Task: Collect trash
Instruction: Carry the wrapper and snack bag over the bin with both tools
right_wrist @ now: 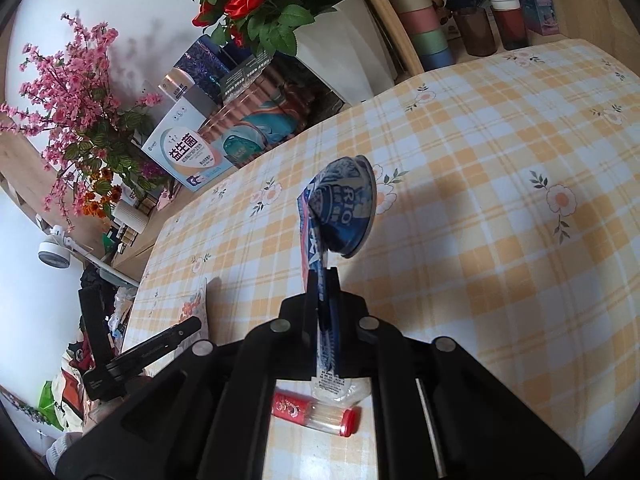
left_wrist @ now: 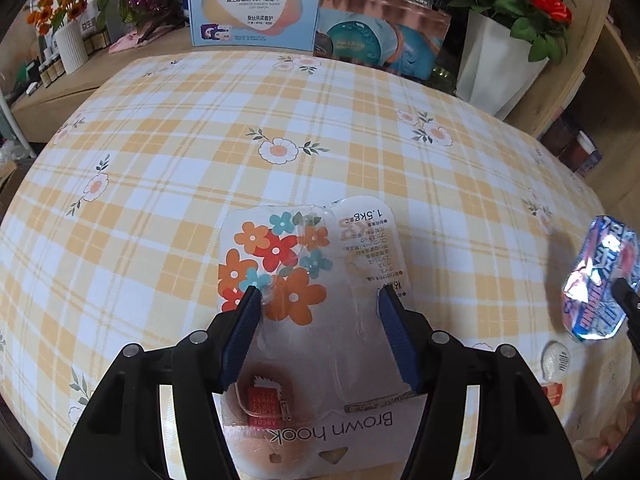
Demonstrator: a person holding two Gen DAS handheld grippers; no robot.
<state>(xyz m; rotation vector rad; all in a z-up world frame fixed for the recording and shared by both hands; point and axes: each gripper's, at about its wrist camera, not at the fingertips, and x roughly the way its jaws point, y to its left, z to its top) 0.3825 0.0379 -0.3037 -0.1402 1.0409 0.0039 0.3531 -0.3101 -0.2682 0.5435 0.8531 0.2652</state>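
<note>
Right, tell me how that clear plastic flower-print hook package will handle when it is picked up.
The clear plastic flower-print hook package lies flat and thin on the checked tablecloth, so it is probably light and may flex. Its glossy film looks slippery. The left hand-held gripper stands open astride it, so an edge pinch may be needed.

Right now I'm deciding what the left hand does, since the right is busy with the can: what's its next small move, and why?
Probably lower the left gripper a little further and close on the flowered hook packaging. Its jaws stand open astride that flat plastic pack on the checked tablecloth, pads not yet pressing it. The right gripper is already clamped on the crushed blue can, so the pack looks next.
</note>
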